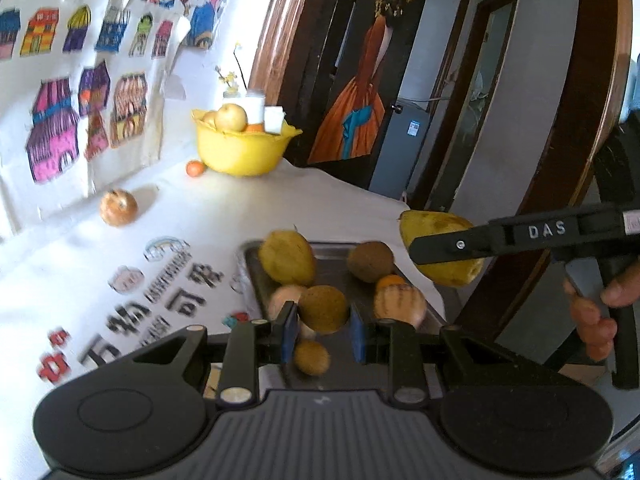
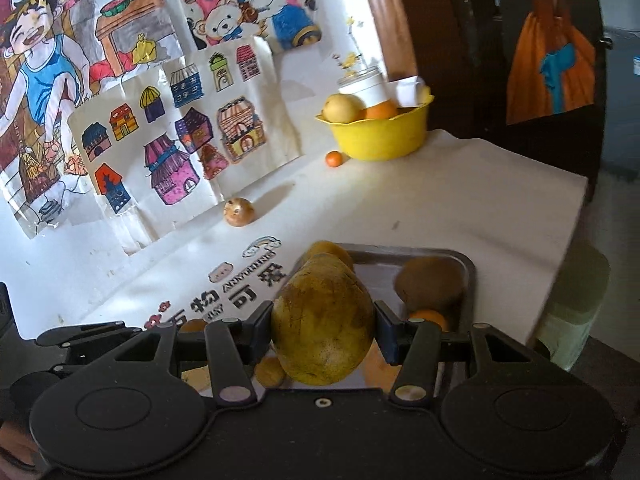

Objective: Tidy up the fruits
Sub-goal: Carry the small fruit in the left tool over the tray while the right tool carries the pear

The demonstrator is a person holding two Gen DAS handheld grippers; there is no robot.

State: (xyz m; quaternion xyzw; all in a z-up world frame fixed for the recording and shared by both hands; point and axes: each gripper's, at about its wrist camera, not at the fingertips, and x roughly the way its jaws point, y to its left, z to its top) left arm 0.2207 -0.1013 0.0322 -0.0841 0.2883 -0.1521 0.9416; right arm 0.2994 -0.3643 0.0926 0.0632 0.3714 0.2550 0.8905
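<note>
My left gripper (image 1: 323, 318) is shut on a brown kiwi (image 1: 322, 306), held above the metal tray (image 1: 256, 276). Lying in the tray are a yellow pear (image 1: 286, 257), another kiwi (image 1: 370, 261), a striped round fruit (image 1: 400, 304), an orange (image 1: 390, 280) and a small kiwi (image 1: 311, 357). My right gripper (image 2: 323, 316) is shut on a large yellow pear (image 2: 324, 344), lifted over the tray's near end (image 2: 460, 264). The left wrist view shows that pear (image 1: 444, 268) at the right, clamped by the right gripper's finger (image 1: 452, 245). A yellow bowl (image 2: 380, 136) with a pear and an orange stands at the back.
A brownish round fruit (image 2: 239, 211) and a small tangerine (image 2: 333, 159) lie loose on the white table. Drawings hang on the wall behind. A white jar and a carton (image 2: 408, 92) stand behind the bowl. The table's right edge (image 2: 576, 216) drops off by dark doors.
</note>
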